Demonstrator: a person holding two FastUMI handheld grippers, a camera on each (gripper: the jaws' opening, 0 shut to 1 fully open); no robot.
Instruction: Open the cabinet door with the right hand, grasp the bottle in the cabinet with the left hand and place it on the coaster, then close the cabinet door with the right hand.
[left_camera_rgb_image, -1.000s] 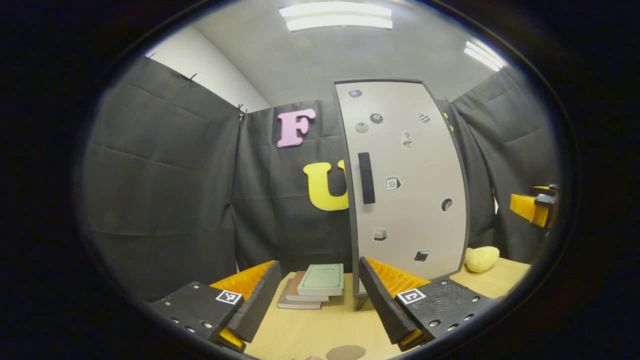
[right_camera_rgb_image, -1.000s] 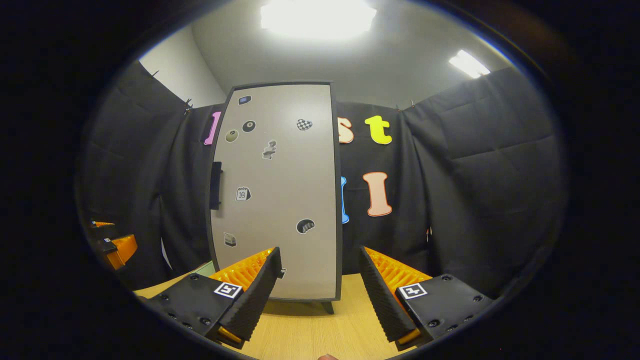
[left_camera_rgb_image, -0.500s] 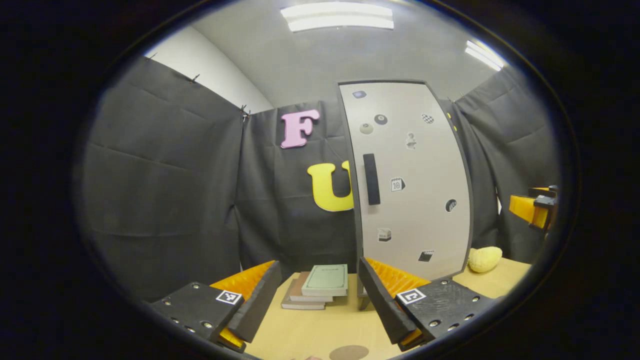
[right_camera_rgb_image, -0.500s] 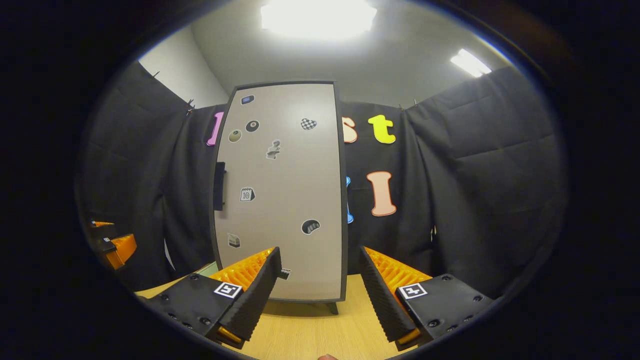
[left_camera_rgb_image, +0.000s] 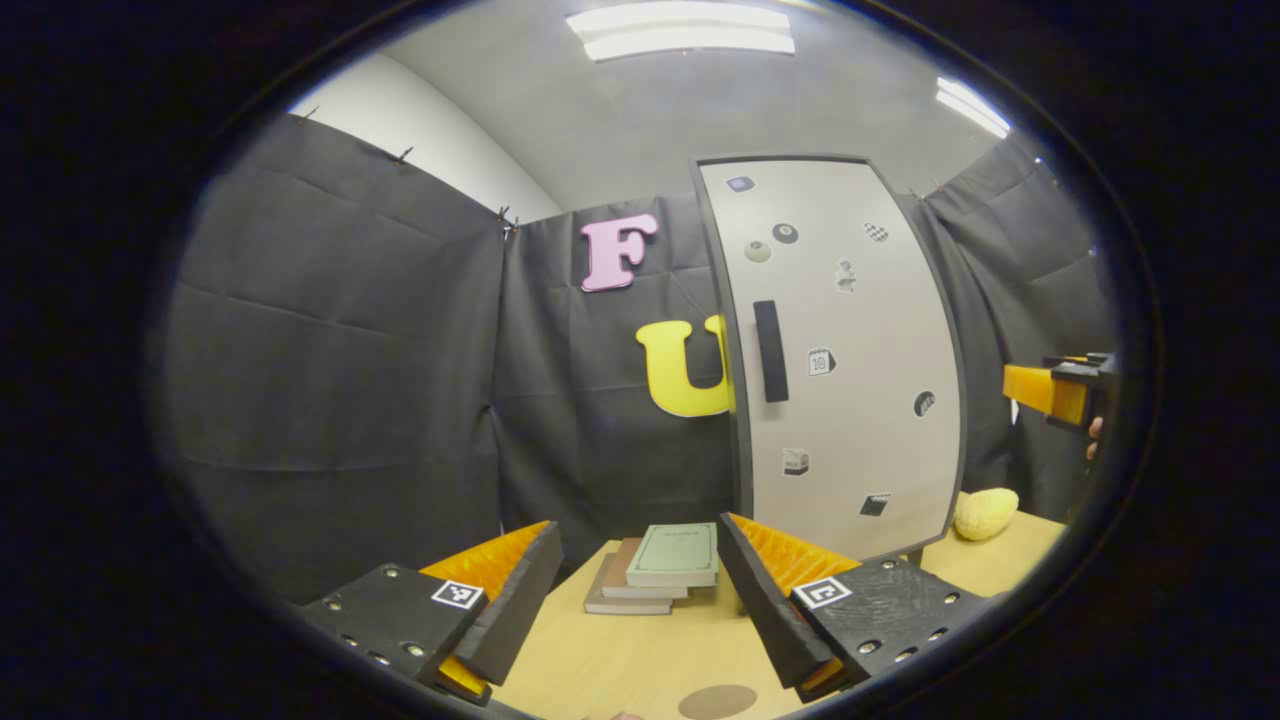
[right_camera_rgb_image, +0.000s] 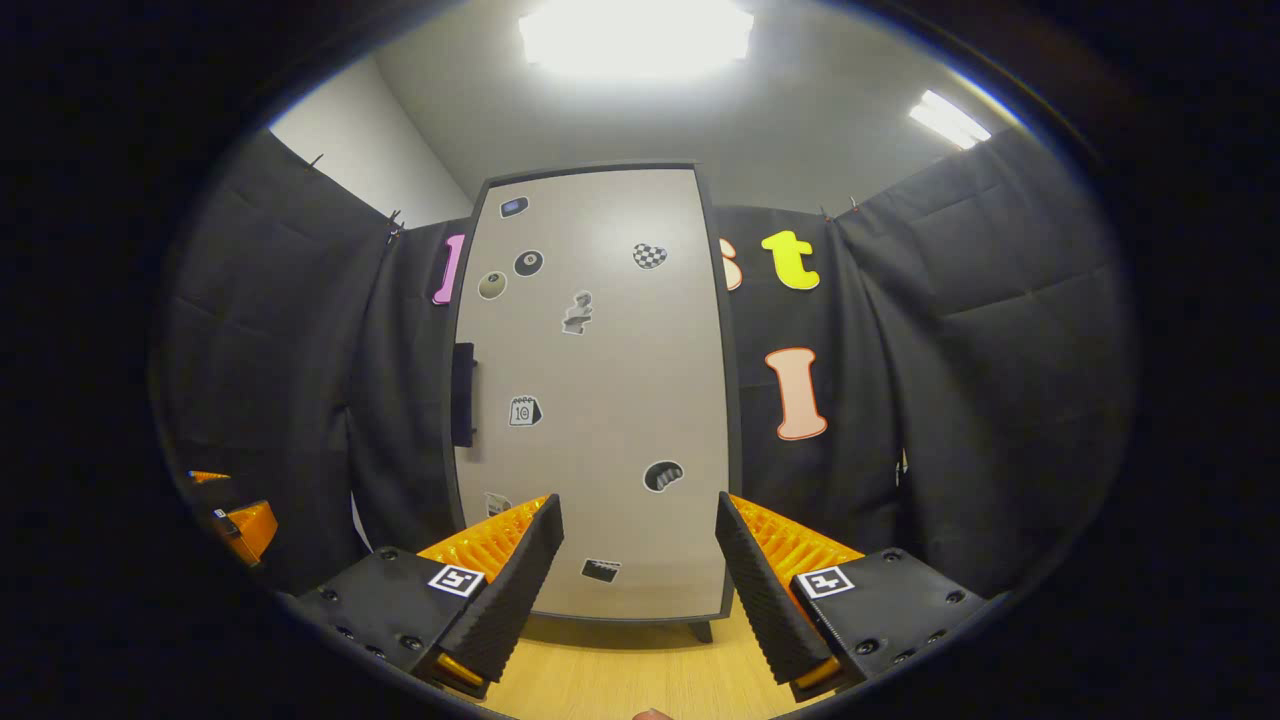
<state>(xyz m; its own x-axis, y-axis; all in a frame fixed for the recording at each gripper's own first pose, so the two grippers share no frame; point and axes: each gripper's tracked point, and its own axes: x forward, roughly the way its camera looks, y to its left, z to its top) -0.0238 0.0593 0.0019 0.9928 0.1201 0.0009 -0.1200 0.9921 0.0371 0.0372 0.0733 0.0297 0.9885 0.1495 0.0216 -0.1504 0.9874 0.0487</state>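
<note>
A tall grey cabinet (left_camera_rgb_image: 850, 360) stands on the wooden table with its door shut, so its inside is hidden. A black vertical handle (left_camera_rgb_image: 769, 351) sits near the door's left edge. The same door (right_camera_rgb_image: 600, 400) faces the right gripper view, its handle (right_camera_rgb_image: 462, 394) at the left. A round brown coaster (left_camera_rgb_image: 717, 701) lies on the table just ahead of my left gripper (left_camera_rgb_image: 640, 590), which is open and holds nothing. My right gripper (right_camera_rgb_image: 640, 575) is open too, some way in front of the door's lower half. The right gripper (left_camera_rgb_image: 1050, 392) also shows at the far right of the left gripper view.
A stack of books (left_camera_rgb_image: 660, 570) lies on the table left of the cabinet's foot. A yellow lumpy object (left_camera_rgb_image: 985, 513) rests on the table to the cabinet's right. Stickers dot the door. Black cloth walls close the booth behind and beside. The left gripper (right_camera_rgb_image: 240, 525) shows at the lower left.
Both views have shifted: the cabinet sits further right in each, and in the right gripper view it looks slightly larger and lower. Both grippers stay open.
</note>
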